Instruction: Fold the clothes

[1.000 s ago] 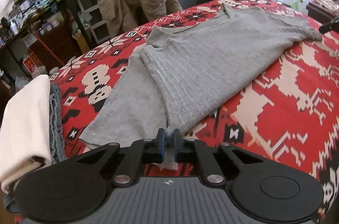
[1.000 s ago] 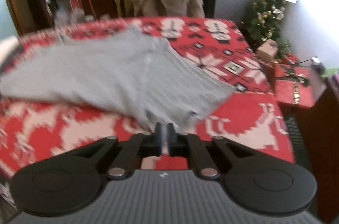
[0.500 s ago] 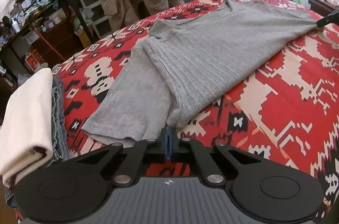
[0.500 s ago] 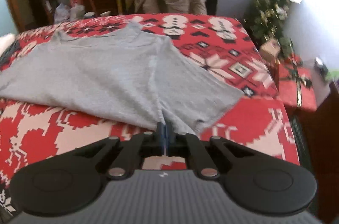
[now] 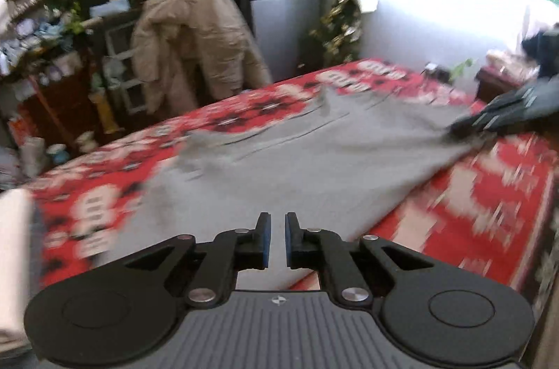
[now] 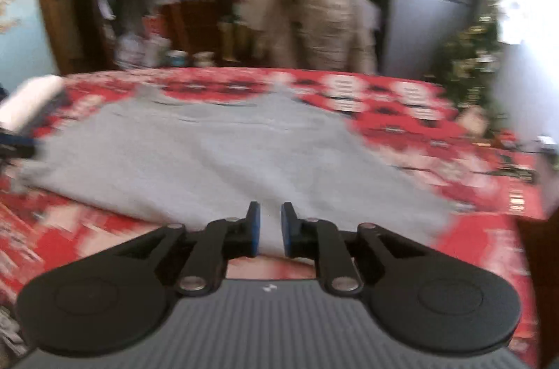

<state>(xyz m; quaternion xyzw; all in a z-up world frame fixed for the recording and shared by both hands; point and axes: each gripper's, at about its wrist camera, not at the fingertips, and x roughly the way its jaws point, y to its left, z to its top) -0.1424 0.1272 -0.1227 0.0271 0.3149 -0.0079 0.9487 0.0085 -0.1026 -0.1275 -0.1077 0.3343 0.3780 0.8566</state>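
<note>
A grey ribbed shirt (image 5: 314,166) lies spread on a bed with a red and white patterned blanket (image 5: 489,201). My left gripper (image 5: 276,240) hovers over the shirt's near hem. Its jaws are opening, with a narrow gap that shows grey cloth behind and pads that press on nothing. My right gripper (image 6: 267,229) is over the other near end of the shirt (image 6: 209,159). Its jaws are opening too, a little wider, with only cloth seen behind the gap. The right gripper's black fingers (image 5: 489,119) show at the shirt's far right corner. Both views are motion-blurred.
A folded cream stack (image 5: 14,246) sits at the bed's left edge. Beyond the bed stand a chair draped with a beige jacket (image 5: 195,41), a grey fridge (image 5: 283,20), cluttered shelves (image 5: 45,37) and a small decorated tree (image 5: 339,20). A dark side table (image 5: 499,79) is at right.
Half a second ago both grippers were shut at the shirt's near hem. Now both stand slightly parted and have swung forward, so more of the room shows. The shirt lies flatter.
</note>
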